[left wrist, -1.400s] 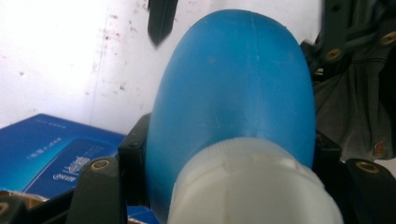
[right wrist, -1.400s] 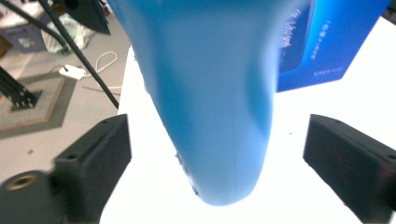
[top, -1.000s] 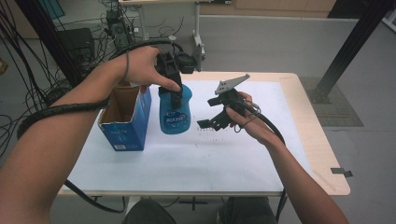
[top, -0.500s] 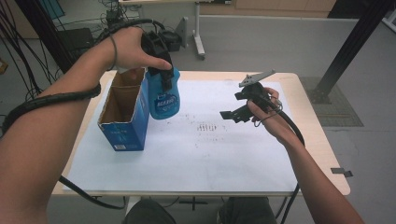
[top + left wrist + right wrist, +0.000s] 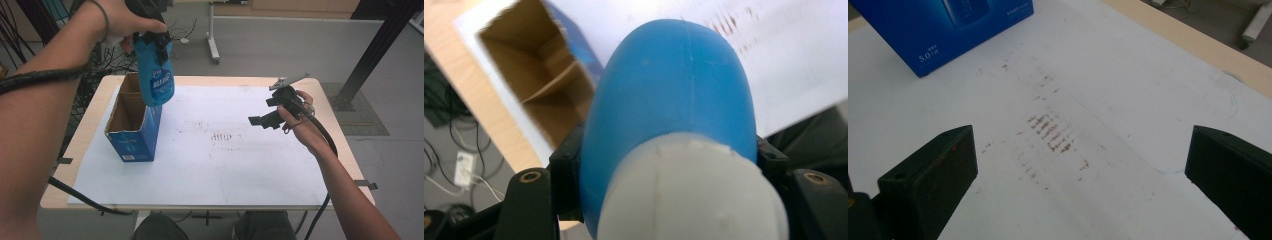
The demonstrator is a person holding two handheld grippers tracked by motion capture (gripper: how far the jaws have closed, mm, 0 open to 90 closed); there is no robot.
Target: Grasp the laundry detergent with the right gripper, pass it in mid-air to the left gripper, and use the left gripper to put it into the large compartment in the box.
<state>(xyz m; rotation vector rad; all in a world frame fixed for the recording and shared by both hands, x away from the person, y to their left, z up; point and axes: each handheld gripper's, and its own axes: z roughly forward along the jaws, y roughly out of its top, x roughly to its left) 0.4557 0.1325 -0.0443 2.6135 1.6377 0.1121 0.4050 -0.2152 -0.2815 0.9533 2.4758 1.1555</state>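
Gripping the blue bottle (image 5: pixel 156 75) near its white cap end, the left hand-held gripper (image 5: pixel 150 37) held it in the air above the open cardboard box (image 5: pixel 131 134), clear of the table (image 5: pixel 210 81). In the left gripper view the bottle (image 5: pixel 674 125) sat clamped between the two black jaws, with the box's brown inside (image 5: pixel 539 85) below it. The box stood on the white sheet (image 5: pixel 210 165) at the left of the table. The right hand-held gripper (image 5: pixel 257 121) hovered over the right side of the sheet, jaws wide apart and holding nothing, above a patch of brownish marks (image 5: pixel 1050 132).
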